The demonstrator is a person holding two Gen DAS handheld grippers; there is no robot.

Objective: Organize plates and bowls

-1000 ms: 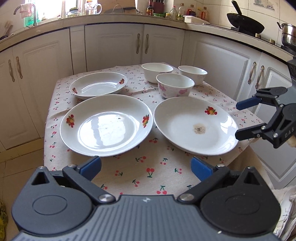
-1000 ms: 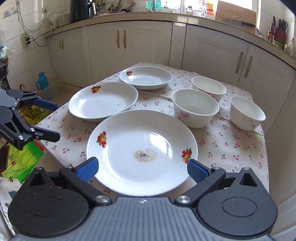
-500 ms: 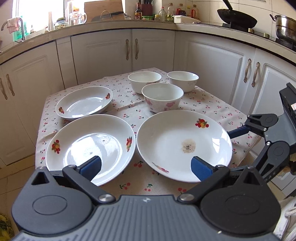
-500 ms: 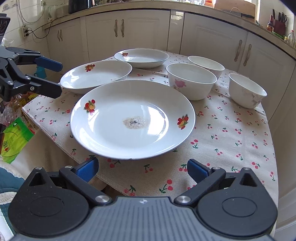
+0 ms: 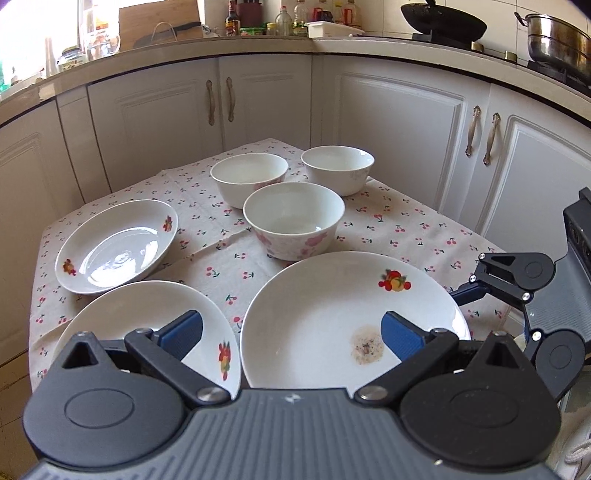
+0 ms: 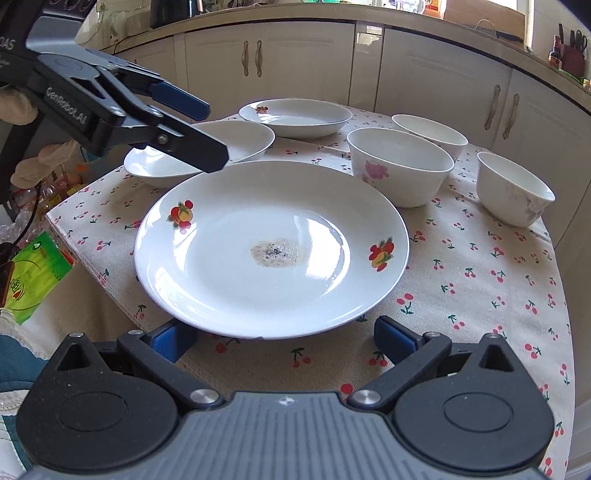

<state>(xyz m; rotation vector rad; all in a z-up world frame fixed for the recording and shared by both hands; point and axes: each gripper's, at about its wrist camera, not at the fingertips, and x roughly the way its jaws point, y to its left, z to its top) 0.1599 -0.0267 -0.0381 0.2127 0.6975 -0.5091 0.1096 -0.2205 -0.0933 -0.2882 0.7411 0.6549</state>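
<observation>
A large white plate with a brown stain (image 6: 273, 247) lies at the near edge of the cherry-print tablecloth (image 6: 472, 280). My right gripper (image 6: 284, 339) is open, with its fingers straddling that plate's near rim. My left gripper (image 5: 291, 336) is also open and hovers over the same stained plate (image 5: 332, 314) from its other side; it shows in the right wrist view too, as the left gripper (image 6: 203, 131). A second flat plate (image 5: 147, 317) and a deep plate (image 5: 114, 247) lie to the left. A flowered bowl (image 5: 293, 221) and two plain bowls (image 5: 249, 177) (image 5: 338, 166) stand behind.
White kitchen cabinets (image 5: 399, 147) close in around the small table on the far sides. The counter above holds a wok (image 5: 443, 22) and a steel pot (image 5: 554, 40). A green bag (image 6: 29, 273) lies on the floor beside the table's corner.
Both grippers have moved in toward the stained plate. The left one swung right and now reaches over it; the right one has dropped to the plate's near rim. All dishes stay put.
</observation>
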